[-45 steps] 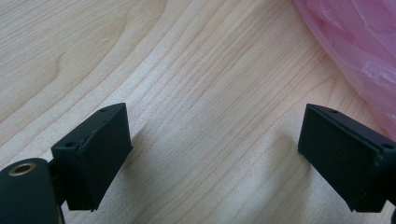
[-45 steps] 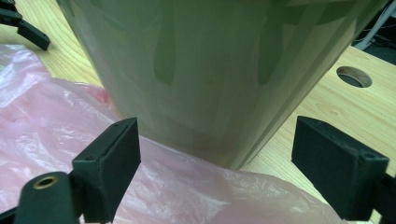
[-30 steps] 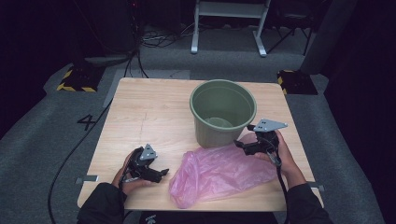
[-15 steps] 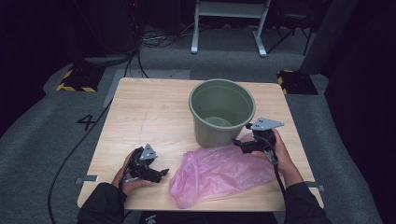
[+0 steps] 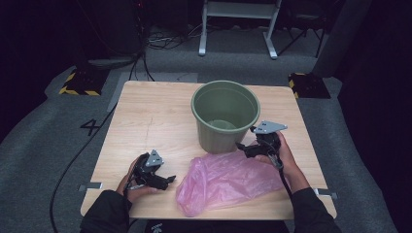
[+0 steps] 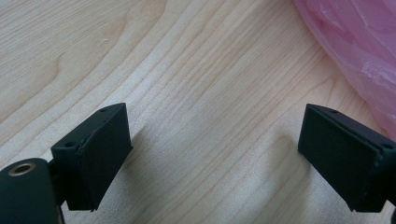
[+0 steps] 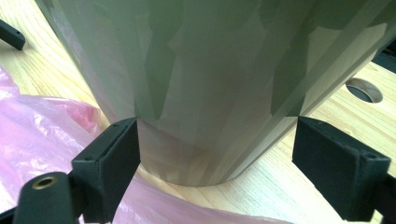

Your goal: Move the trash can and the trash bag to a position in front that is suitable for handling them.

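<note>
A green plastic bucket stands upright at the middle of the wooden table. In front of it lies a crumpled pink plastic bag. My right gripper is open at the bucket's lower right, just above the bag's far edge. In the right gripper view the bucket wall looms close ahead between the spread jaws, with the bag at the left. My left gripper is open and low over the table, left of the bag. The left gripper view has bare wood between its jaws and the bag at the upper right.
A round hole in the tabletop lies beyond the bucket in the right gripper view. Grey floor surrounds the table, with cables at the left and a white metal frame behind. Bare wood lies left of the bucket.
The right gripper has shifted slightly left, closer to the bucket's base. The left gripper has stayed in place.
</note>
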Demonstrator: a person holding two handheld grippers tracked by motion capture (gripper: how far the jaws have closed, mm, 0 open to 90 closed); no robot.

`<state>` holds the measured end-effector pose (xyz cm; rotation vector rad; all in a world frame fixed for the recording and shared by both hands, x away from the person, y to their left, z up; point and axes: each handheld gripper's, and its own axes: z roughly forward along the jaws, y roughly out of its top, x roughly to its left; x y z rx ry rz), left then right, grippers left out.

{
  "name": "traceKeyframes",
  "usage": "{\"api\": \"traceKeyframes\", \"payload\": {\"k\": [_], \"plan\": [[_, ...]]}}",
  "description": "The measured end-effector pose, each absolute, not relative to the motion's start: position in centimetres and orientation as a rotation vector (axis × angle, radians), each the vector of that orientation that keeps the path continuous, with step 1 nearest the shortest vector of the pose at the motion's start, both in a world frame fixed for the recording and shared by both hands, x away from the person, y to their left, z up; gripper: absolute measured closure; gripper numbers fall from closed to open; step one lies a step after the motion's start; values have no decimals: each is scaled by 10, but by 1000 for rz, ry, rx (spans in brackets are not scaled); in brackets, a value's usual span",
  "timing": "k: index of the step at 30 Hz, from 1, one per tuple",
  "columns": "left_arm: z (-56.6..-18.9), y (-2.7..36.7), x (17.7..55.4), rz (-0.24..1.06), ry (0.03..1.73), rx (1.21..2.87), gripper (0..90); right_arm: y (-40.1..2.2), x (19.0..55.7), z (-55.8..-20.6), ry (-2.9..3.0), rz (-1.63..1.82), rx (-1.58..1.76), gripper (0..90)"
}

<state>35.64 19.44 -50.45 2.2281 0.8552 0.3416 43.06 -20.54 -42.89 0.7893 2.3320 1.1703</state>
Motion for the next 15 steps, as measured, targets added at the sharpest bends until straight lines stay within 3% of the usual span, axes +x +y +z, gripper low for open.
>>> {"api": "traceKeyframes", "payload": {"k": [7,15], "plan": [[-505,194,356,342,855,2228,91,-210,425,-427,2331,1175,785,170],[-504,194,356,351,857,2231,91,-260,388,-420,2267,1177,828,192]]}}
